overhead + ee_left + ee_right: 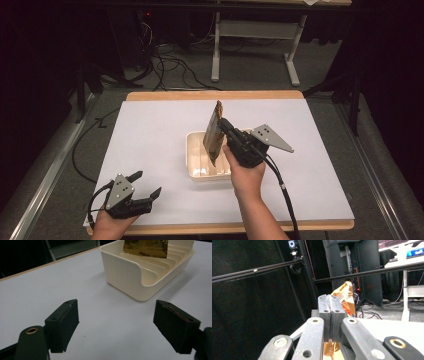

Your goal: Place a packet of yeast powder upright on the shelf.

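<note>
From the high view, the right gripper (pixel 223 131) has its fingers clenched on a flat gold packet (pixel 214 131), which stands nearly upright with its lower end down inside a cream tray (pixel 194 159). The tray sits on the white worktop (pixel 150 140), directly under those fingers, and its ribbed floor shows beside the packet. The right hand (pixel 246 179) comes up from the near edge, with a cable (pixel 282 192) trailing back over the worktop behind it. The left gripper (pixel 146 185) rests at the near left corner, well apart from the tray, its fingers released with nothing between them. Beyond the far edge of the worktop lie loose cables on the floor (pixel 170 67) and a grey table frame (pixel 252 45).

In the left gripper view, the two black fingers (pixel 63 323) stand wide apart over bare worktop. Ahead of them and toward the right finger sits the tray (pixel 125 277), its rounded corner nearest, with the lower edge of the packet (pixel 146 248) hanging above the ribs. Nothing lies between the fingers and the tray.

In the right gripper view, the fingers (pixel 329 315) are pressed together on the packet (pixel 344 297), whose crinkled orange-gold top rises just behind and to the right of them; a bit of it shows below them too. Past the fingers are dark bars (pixel 262 270) and an equipment rack (pixel 357 265).
</note>
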`<state>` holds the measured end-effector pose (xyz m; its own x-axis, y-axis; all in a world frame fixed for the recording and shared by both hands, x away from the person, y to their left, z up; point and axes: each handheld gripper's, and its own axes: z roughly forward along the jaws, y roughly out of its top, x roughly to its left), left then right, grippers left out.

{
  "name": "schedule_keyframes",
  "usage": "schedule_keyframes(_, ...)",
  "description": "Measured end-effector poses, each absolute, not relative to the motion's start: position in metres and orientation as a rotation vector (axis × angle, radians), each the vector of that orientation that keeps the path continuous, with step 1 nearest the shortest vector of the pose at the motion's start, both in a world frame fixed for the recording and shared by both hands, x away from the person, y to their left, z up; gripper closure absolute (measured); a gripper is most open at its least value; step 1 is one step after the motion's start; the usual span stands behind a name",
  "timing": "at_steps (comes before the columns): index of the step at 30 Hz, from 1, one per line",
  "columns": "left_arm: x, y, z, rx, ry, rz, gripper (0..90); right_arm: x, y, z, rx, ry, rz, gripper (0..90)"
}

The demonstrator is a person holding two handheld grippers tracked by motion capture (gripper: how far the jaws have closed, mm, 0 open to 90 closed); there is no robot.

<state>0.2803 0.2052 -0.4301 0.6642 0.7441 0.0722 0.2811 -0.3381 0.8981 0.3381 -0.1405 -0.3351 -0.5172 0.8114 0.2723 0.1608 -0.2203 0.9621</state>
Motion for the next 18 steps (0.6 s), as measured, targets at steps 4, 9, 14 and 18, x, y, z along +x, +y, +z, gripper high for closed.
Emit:
schedule_keyframes(4,0.281,0.205,-0.430,1.913,0.804,0.598,20.9,0.340,-0.138,-0.339,1.162,1.552,1.780,90.0)
schedule_keyframes(9,0.281,0.205,-0.431,1.915,0.807,0.597,20.9,0.337,-0.144,-0.341,1.167,1.527,1.787,90.0)
schedule_keyframes(14,0.281,0.204,-0.431,1.922,0.802,0.596,20.9,0.335,-0.154,-0.336,1.168,1.501,1.793,90.0)
schedule_keyframes(18,0.281,0.204,-0.431,1.920,0.804,0.595,20.9,0.337,-0.156,-0.337,1.176,1.496,1.780,90.0)
